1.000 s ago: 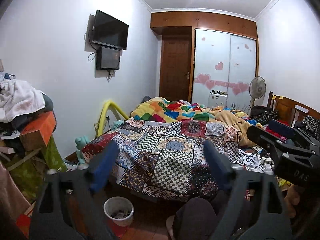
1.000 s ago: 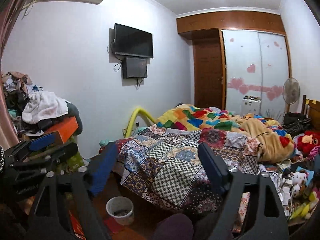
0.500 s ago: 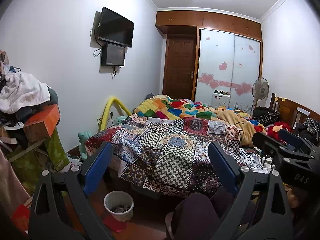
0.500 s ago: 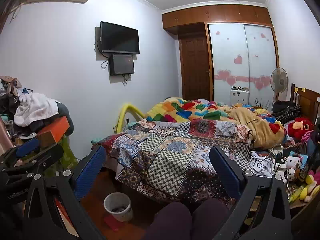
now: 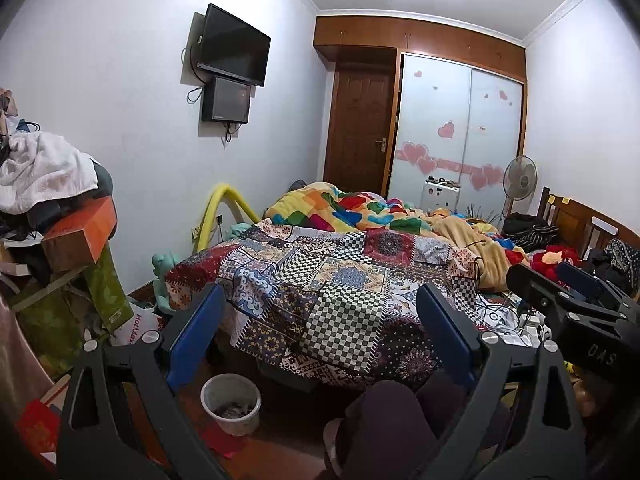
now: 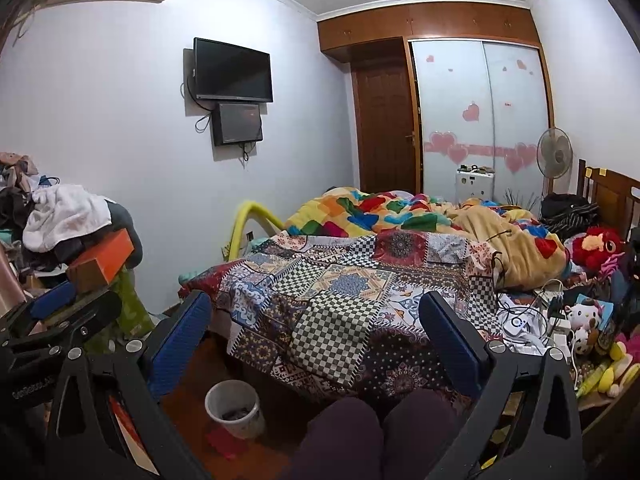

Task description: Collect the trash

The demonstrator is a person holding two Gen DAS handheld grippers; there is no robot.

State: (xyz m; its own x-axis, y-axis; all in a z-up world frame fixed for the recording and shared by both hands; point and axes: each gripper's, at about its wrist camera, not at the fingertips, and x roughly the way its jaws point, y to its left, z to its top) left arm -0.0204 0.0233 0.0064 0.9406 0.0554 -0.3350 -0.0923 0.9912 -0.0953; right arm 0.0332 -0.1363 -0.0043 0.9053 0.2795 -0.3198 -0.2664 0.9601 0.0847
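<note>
A heaped pile [image 5: 52, 208] of clothes and boxes walls in the left side, and a strip of wooden floor [image 5: 280, 448] runs between it and the bed [image 5: 332, 280], whose quilt edge hangs over the floor's far side. On that strip, close under the quilt edge, stands the white bin [image 5: 231, 403], upright with dark scraps at its bottom; a red paper [image 5: 222, 438] lies flat on the floor touching its near side. In the left wrist view the bin sits low between the jaws, nearer the left finger; the left gripper [image 5: 320, 316] is held level, facing the bed, its jaws wide and holding nothing. The right gripper [image 6: 316, 320] is alongside it, aimed the same way, jaws likewise wide and bare, with the bin [image 6: 235, 408] low, inside its left finger. The person's knees [image 6: 376, 432] show at the bottom edge.
</note>
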